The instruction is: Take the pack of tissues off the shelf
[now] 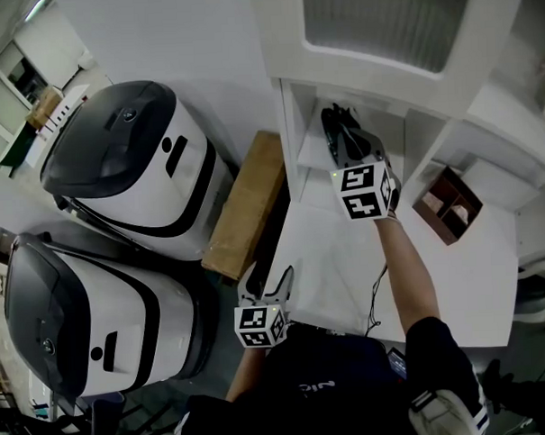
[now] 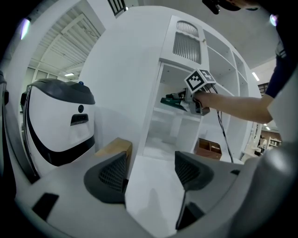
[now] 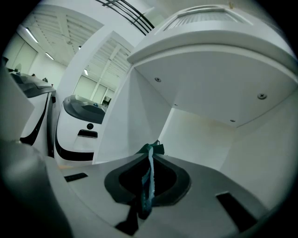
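Observation:
The pack of tissues [image 3: 149, 179] is dark green with a pale edge and stands pinched edge-on between the jaws of my right gripper [image 3: 150, 155]. In the left gripper view the pack [image 2: 170, 100] sticks out leftward from the right gripper [image 2: 184, 103], just above the white shelf board [image 2: 160, 111]. In the head view the right gripper [image 1: 343, 132] reaches into the open compartment of the shelf unit [image 1: 299, 157], and the pack is hard to make out there. My left gripper [image 1: 272, 281] hangs low near the person's body, open and empty [image 2: 151, 172].
Two white-and-black domed machines [image 1: 126, 164] [image 1: 78, 311] stand to the left. A wooden bench [image 1: 245, 204] lies between them and the shelf unit. A brown divided box [image 1: 448, 204] sits on the white lower surface [image 1: 346, 254] to the right.

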Demonstrator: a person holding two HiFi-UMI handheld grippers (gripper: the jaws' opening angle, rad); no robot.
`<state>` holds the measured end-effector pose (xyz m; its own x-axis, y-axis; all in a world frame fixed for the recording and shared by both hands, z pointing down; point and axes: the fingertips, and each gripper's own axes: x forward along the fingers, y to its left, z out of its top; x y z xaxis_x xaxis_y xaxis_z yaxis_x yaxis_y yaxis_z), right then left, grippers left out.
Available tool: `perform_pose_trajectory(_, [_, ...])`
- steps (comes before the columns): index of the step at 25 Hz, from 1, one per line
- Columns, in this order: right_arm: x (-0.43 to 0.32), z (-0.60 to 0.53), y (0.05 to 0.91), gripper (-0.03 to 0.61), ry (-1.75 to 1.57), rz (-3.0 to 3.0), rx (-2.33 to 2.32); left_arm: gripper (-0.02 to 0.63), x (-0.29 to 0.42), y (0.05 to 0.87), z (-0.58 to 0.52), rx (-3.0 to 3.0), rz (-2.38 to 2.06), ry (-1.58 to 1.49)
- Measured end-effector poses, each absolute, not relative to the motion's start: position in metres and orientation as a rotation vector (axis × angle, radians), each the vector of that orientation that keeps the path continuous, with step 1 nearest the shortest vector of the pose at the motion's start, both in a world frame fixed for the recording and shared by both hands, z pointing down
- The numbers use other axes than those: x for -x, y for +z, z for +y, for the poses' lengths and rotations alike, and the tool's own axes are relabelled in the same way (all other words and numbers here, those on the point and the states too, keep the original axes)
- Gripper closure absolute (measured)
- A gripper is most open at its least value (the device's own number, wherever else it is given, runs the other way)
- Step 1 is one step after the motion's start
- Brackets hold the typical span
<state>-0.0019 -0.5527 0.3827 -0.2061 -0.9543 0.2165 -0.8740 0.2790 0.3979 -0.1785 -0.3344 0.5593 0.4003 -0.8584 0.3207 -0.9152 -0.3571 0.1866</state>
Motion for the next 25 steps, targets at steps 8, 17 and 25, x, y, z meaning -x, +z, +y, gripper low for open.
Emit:
perform_pose_trajectory(8, [-0.004, -0.511, 0.346, 0.568, -0.368, -2.183, -1.67, 0.287, 0.159, 0.558, -0.324, -2.37, -1.489, 0.229])
perform_pose_trajectory(17, [0.0, -0.456, 0.31, 0.568, -0.463, -2.263, -1.636, 0.288, 0.141, 0.552, -0.306, -2.398, -1.473, 0.212])
perform_pose_trajectory(25, [-0.003, -0.409, 0.303, 0.568, -0.541, -2.269, -1.598, 0.287, 0.13, 0.55, -0.291, -2.416, -1.471, 0.207])
